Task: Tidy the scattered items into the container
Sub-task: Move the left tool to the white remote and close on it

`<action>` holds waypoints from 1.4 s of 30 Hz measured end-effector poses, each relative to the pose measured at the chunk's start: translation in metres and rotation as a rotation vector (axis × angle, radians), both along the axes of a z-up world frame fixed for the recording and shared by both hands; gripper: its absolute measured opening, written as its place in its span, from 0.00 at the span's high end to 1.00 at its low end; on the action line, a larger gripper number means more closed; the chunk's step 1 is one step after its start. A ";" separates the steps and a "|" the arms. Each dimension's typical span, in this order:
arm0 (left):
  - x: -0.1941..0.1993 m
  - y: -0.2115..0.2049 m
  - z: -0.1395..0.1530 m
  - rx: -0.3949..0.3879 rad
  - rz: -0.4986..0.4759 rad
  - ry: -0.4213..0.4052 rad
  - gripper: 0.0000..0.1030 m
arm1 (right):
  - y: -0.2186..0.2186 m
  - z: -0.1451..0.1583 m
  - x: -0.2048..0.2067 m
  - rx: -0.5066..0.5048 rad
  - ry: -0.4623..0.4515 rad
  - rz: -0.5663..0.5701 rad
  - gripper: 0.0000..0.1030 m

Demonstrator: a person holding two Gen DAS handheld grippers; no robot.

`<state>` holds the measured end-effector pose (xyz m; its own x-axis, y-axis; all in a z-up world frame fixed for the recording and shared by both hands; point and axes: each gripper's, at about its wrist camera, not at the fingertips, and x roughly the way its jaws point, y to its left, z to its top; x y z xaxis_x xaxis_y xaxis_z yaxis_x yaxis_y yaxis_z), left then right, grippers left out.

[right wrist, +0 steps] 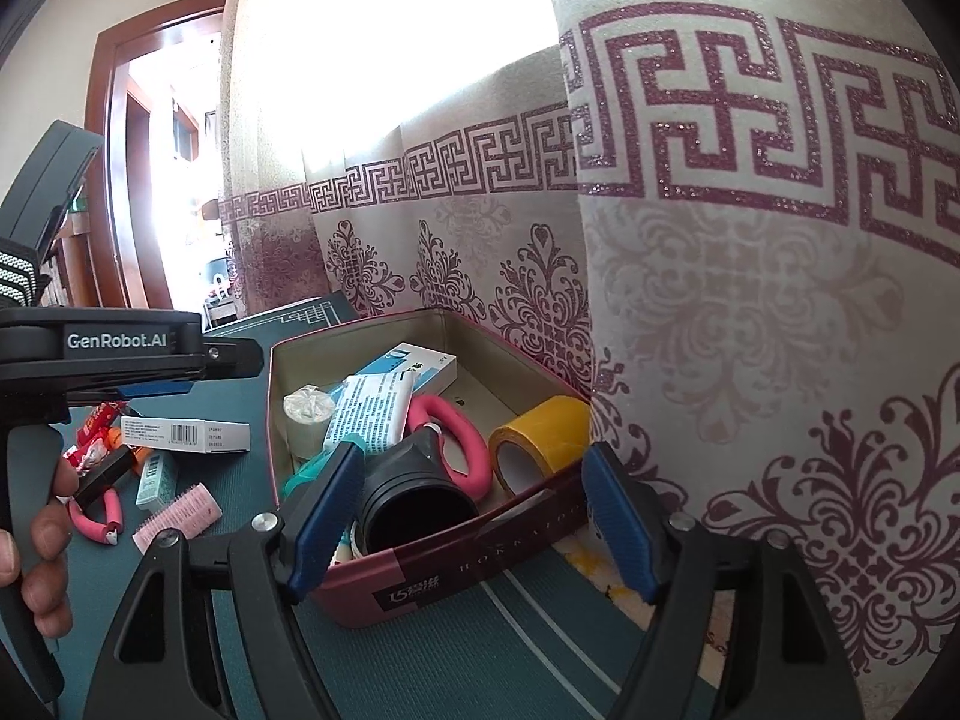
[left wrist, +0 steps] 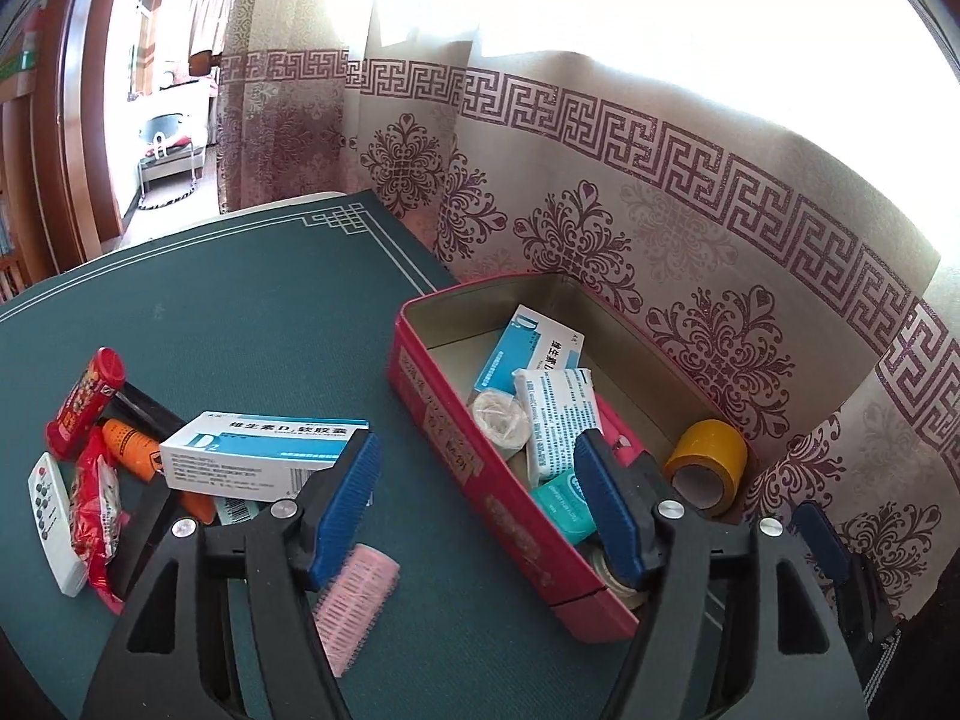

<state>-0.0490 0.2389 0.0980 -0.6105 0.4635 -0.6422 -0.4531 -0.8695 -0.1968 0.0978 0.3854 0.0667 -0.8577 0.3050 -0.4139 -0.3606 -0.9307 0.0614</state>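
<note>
left gripper jaws wide apart and empty over red tin's near wall, right gripper gaping, nothing held, tin just ahead, pink hair roller under left finger, vitamin box left beyond

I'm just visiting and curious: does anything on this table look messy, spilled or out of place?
Nothing is spilled or broken. A jumble still lies outside the red rectangular tin: a white-and-blue medicine box, a pink bristly hair roller, a small white remote control and red snack packets, heaped on the green table mat.
</note>
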 end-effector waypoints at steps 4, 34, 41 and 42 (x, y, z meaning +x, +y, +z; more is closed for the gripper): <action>-0.002 -0.031 -0.004 -0.007 0.067 -0.006 0.31 | -0.002 0.000 -0.001 0.014 -0.004 -0.002 0.23; -0.052 -0.222 -0.078 0.013 0.548 -0.237 0.31 | -0.023 0.002 -0.005 0.138 -0.036 -0.048 0.19; -0.052 -0.221 -0.081 -0.015 0.540 -0.201 0.31 | -0.027 0.005 -0.002 0.155 -0.024 -0.055 0.19; -0.051 -0.222 -0.081 -0.014 0.539 -0.198 0.31 | -0.028 0.006 -0.001 0.153 -0.021 -0.051 0.19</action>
